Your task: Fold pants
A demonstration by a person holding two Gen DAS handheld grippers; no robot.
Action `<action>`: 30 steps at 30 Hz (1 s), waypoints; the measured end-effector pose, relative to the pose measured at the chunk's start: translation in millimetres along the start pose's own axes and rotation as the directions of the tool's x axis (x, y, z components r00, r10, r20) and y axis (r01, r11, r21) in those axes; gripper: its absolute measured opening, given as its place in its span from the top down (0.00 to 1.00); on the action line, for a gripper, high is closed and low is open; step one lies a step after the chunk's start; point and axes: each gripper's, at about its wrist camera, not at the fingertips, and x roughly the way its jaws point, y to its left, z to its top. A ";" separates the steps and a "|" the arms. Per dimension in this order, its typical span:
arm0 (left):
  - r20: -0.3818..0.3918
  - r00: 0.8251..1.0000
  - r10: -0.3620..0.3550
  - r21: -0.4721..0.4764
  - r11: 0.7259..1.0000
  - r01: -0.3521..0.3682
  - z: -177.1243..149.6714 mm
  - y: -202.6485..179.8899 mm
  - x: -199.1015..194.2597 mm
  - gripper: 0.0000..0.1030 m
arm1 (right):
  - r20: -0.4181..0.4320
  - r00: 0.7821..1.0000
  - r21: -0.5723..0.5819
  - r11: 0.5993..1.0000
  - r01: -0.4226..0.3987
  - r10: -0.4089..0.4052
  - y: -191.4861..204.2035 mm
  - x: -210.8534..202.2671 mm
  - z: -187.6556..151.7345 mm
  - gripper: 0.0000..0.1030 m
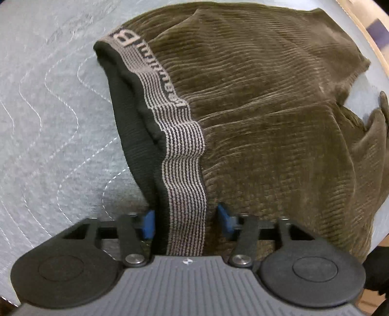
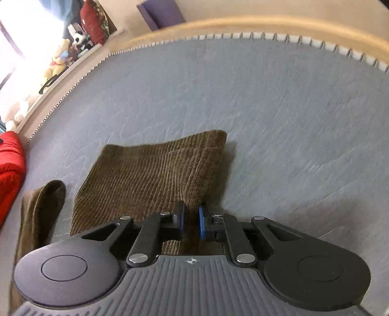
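Observation:
Olive-brown corduroy pants (image 1: 267, 109) lie on a grey quilted mattress (image 1: 48, 109). Their striped grey-and-black waistband (image 1: 184, 155) runs toward me between the blue pads of my left gripper (image 1: 186, 221), whose jaws stand apart around the band without pinching it. In the right wrist view the pants (image 2: 150, 175) lie bunched on the mattress (image 2: 267, 109). My right gripper (image 2: 191, 221) has its jaws nearly together on a corduroy fold at the pants' near edge. A loose pant leg end (image 2: 43, 206) lies at the left.
The mattress's far edge has a pale wooden frame (image 2: 243, 24). A red cushion (image 2: 9, 165) sits at the left edge. Stuffed toys (image 2: 58, 60) and a purple item (image 2: 160, 12) stand beyond the bed.

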 end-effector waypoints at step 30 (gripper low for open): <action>-0.033 0.998 0.045 0.148 0.988 -0.040 -32.2 -13.8 -13.5 0.44 | -0.125 0.948 0.151 0.939 0.310 -0.292 -111.7 -48.8 -4.9 0.86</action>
